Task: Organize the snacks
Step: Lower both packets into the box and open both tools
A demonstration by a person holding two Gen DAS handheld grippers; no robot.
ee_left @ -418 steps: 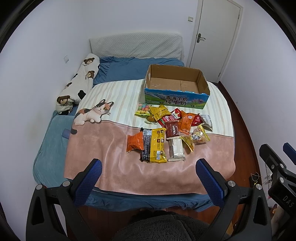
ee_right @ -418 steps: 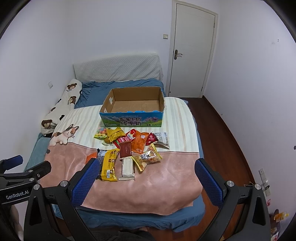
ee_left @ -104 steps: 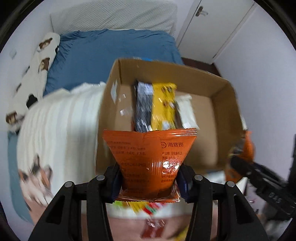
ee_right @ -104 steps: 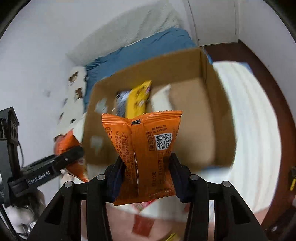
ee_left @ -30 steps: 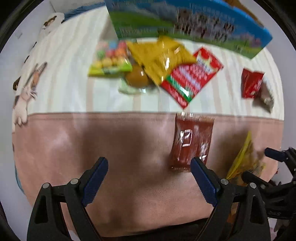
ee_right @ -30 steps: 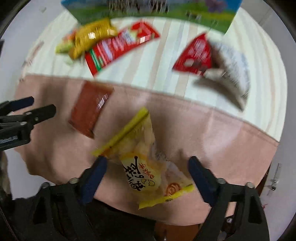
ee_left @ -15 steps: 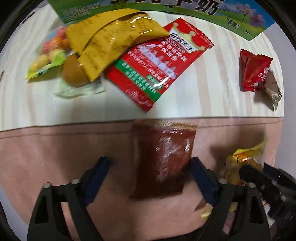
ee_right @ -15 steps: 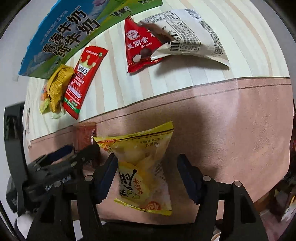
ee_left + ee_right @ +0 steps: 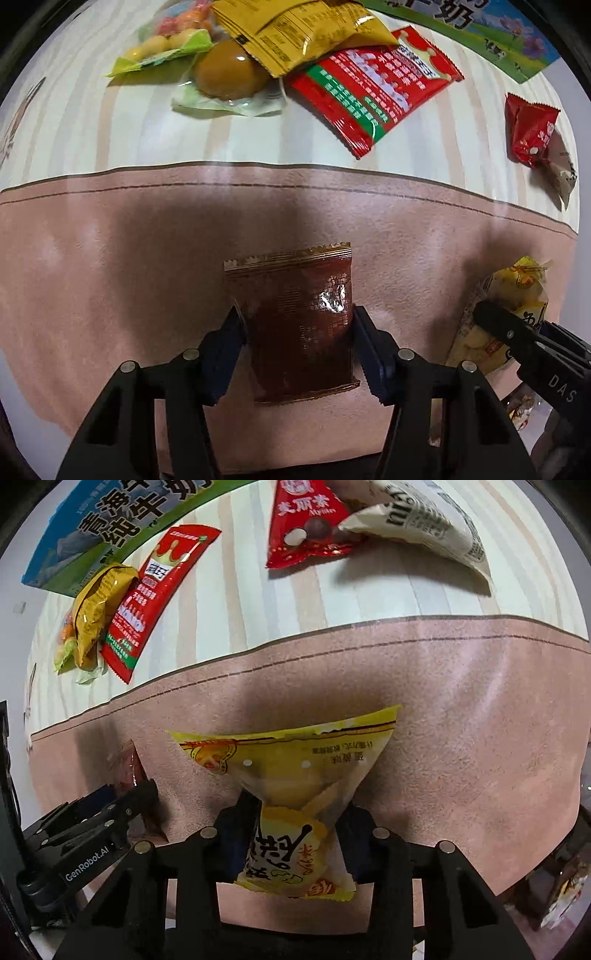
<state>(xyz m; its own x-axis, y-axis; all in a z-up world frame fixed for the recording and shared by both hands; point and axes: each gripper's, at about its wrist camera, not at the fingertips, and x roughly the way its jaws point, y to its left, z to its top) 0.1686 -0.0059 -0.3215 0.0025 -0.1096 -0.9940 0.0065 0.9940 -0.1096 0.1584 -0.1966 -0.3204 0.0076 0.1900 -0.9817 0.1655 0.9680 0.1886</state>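
The left gripper [image 9: 297, 325], jaws just closed in, grasps a brown packet [image 9: 295, 325] lying on the bed's pink blanket [image 9: 110, 266]. At its 3 o'clock, the right gripper [image 9: 295, 825] pinches a yellow snack bag [image 9: 291, 775].

Dark brown packet [image 9: 301, 325], gold-edged top seam. Yellow snack bag [image 9: 295, 801], white and orange print. Fingers [image 9: 369, 354] blue-padded on black frames. Bed cover [image 9: 110, 266] pink under brown packet; cream, beige striped beyond it. Past stripes: red packet [image 9: 373, 85] with green band, mustard-yellow packet [image 9: 295, 33], blue-green box [image 9: 103, 524].
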